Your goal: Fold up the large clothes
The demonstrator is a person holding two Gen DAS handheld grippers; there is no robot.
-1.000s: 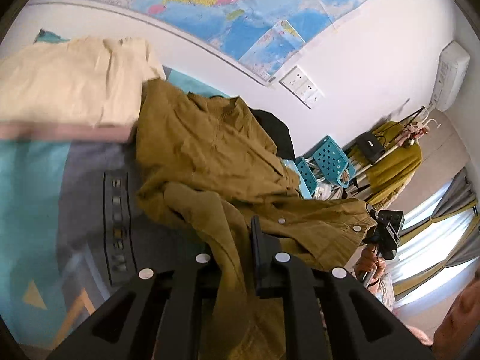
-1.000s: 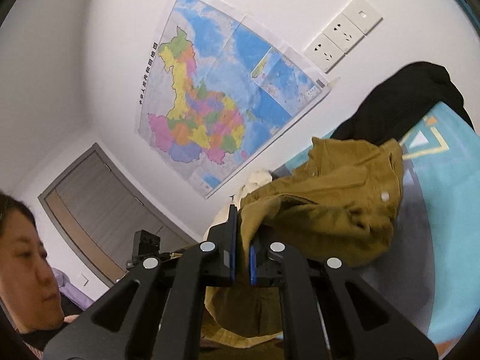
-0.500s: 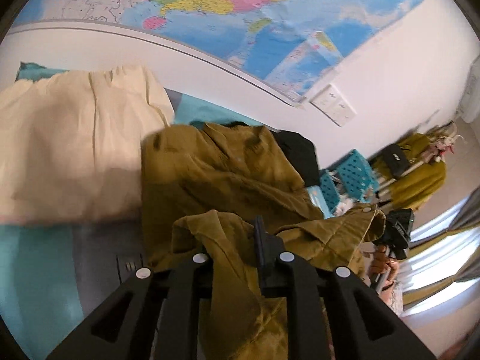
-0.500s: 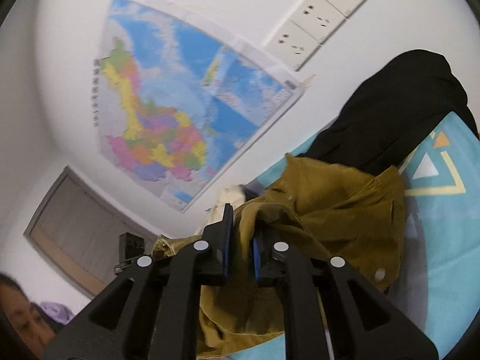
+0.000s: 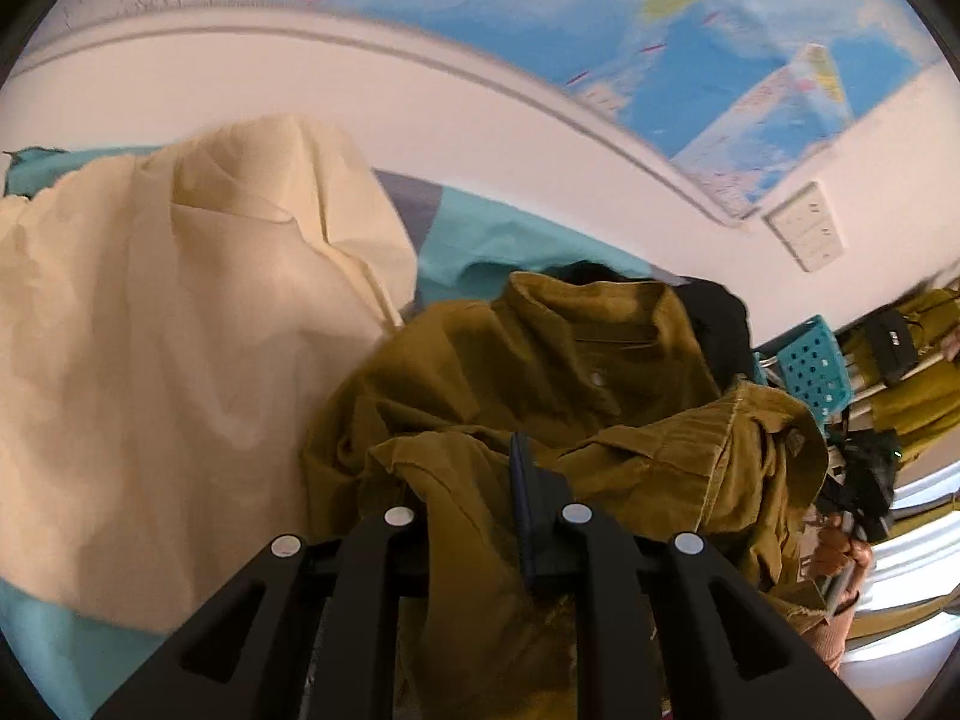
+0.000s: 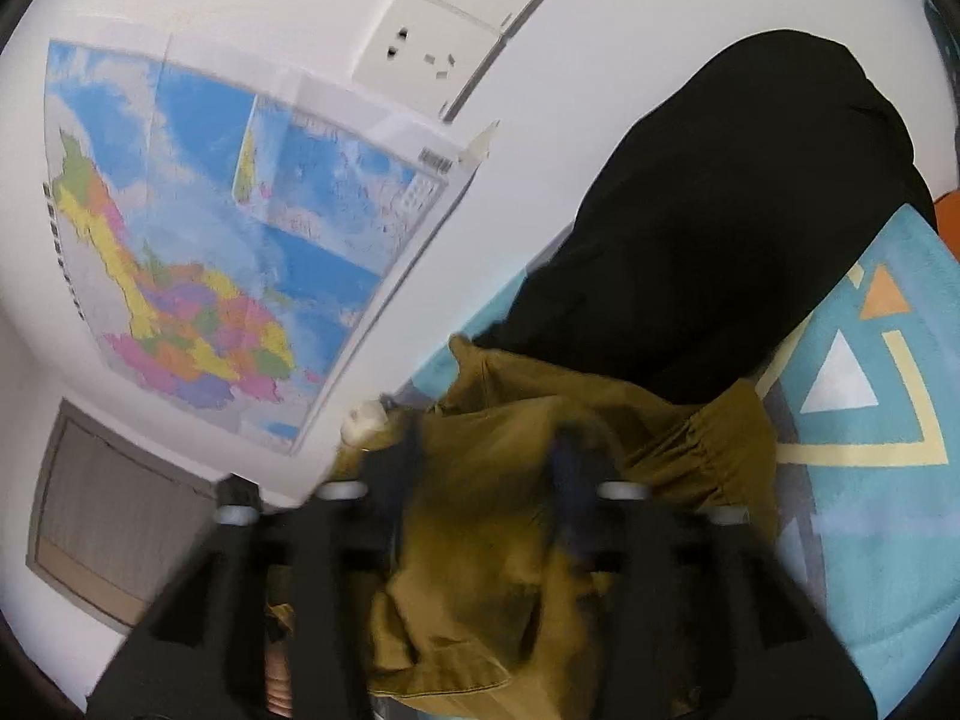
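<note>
An olive-brown corduroy jacket [image 5: 540, 372] lies bunched on the teal patterned bed cover [image 5: 480, 228], its collar toward the wall. My left gripper [image 5: 468, 480] has the jacket's cloth draped between its fingers, and the jaws stand somewhat apart with the left finger hidden under the fabric. In the right wrist view the same jacket [image 6: 492, 468] hangs over my right gripper [image 6: 486, 450]. Its jaws stand wide apart with cloth lying loose between them, and the picture is blurred.
A cream garment [image 5: 180, 324] lies left of the jacket. A black garment [image 6: 720, 210] lies by the wall to its right. A map [image 6: 240, 228] and wall sockets [image 6: 456, 18] are on the wall. A teal basket [image 5: 810, 360] and clothes rack stand beyond the bed.
Both grippers moved forward toward the wall, pushing the jacket closer to the black and cream garments. The right gripper's jaws, shut on cloth before, have spread apart.
</note>
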